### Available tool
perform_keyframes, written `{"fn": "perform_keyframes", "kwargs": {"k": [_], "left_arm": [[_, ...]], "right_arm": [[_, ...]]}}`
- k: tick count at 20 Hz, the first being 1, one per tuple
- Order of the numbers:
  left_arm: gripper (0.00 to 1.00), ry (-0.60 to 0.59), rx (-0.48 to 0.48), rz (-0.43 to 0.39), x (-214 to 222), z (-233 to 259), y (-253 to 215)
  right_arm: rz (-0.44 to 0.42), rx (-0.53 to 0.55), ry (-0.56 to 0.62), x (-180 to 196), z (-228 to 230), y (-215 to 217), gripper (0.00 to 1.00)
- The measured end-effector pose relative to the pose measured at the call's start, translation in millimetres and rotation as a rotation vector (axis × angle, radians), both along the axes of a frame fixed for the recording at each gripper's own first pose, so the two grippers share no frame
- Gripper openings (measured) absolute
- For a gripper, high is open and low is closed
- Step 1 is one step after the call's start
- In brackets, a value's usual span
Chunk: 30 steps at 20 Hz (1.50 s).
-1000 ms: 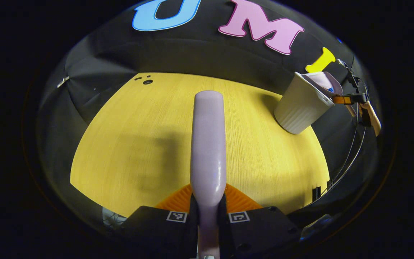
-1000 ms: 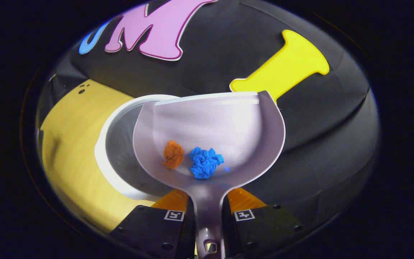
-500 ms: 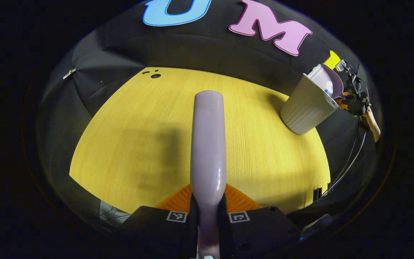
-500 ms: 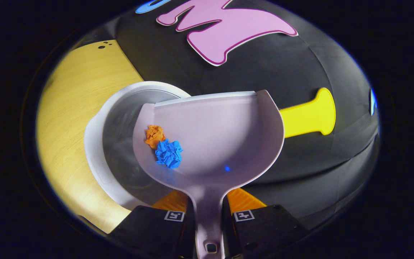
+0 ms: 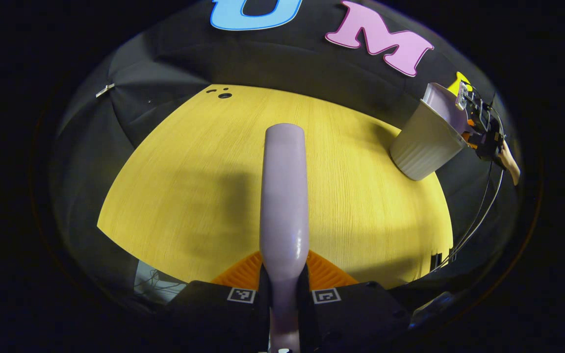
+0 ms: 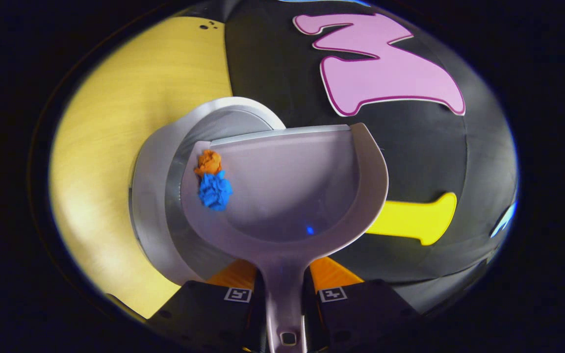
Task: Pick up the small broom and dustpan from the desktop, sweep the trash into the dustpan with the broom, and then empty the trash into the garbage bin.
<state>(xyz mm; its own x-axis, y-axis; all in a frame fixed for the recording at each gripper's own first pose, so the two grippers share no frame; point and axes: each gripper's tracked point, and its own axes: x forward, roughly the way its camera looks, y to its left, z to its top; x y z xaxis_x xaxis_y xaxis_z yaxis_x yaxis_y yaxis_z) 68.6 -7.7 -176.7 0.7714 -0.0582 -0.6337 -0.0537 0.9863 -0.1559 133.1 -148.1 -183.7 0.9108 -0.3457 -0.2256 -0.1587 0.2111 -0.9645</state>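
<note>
Left claw (image 5: pixel 283 289) is clamped on the broom (image 5: pixel 284 196) handle; its long axis runs straight ahead, away from the camera, over the yellow counter (image 5: pixel 189 186). At the far right of the left gripper view the garbage bin (image 5: pixel 424 144) stands at the counter's corner, with the dustpan tipped over its rim. Right claw (image 6: pixel 285 299) is clamped on the dustpan (image 6: pixel 287 191) handle, handle toward the camera and front lip pointing forward. The pan is rolled to its left over the bin's mouth. Orange paper wad (image 6: pixel 208 162) and blue paper wad (image 6: pixel 215 190) sit touching against the pan's left wall, just above the bin opening.
</note>
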Motion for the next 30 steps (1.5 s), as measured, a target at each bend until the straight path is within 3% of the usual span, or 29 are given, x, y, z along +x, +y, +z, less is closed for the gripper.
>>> {"fn": "perform_keyframes", "kwargs": {"k": [4, 5, 9, 14, 16, 19, 20, 22, 23, 30], "left_arm": [[0.27, -0.006, -0.008, 0.002, -0.4, 0.2, 2.2], [0.27, -0.005, -0.006, 0.001, -1.1, -0.9, 2.9], [0.29, -0.003, -0.002, -0.004, -2.1, -2.3, 3.4], [0.28, -0.023, 0.006, 0.002, 0.4, 4.3, 10.2], [0.27, -0.029, 0.008, 0.001, 0.5, 5.8, 13.2], [0.27, -0.047, 0.0, 0.0, -0.7, 11.5, 16.6], [0.26, -0.055, -0.001, 0.0, -1.0, 12.7, 17.2], [0.28, -0.07, 0.0, -0.002, -3.5, 14.8, 20.5], [0.28, -0.078, -0.001, -0.003, -4.7, 16.4, 22.7], [0.27, -0.108, -0.005, -0.026, -23.0, 22.8, 36.9]], "right_arm": [[0.023, -0.102, 0.033, 5.7, 2.8, -3.7, 0.35], [0.023, -0.111, 0.033, 4.6, 3.6, -3.6, 0.39], [0.021, -0.127, 0.041, 2.5, 4.3, -2.9, 0.35], [-0.034, -0.031, 0.05, -5.4, 9.1, -12.4, 0.31], [-0.053, 0.006, 0.038, -11.5, 17.1, -16.6, 0.35], [-0.108, 0.134, 0.017, -30.6, 31.4, -25.2, 0.35], [-0.129, 0.174, 0.005, -36.6, 35.4, -27.7, 0.39], [-0.169, 0.275, -0.02, -53.2, 44.0, -31.7, 0.35], [-0.189, 0.335, -0.034, -60.3, 50.2, -35.7, 0.38], [-0.286, 0.82, -0.202, -99.6, 84.6, -26.6, 0.35]]}}
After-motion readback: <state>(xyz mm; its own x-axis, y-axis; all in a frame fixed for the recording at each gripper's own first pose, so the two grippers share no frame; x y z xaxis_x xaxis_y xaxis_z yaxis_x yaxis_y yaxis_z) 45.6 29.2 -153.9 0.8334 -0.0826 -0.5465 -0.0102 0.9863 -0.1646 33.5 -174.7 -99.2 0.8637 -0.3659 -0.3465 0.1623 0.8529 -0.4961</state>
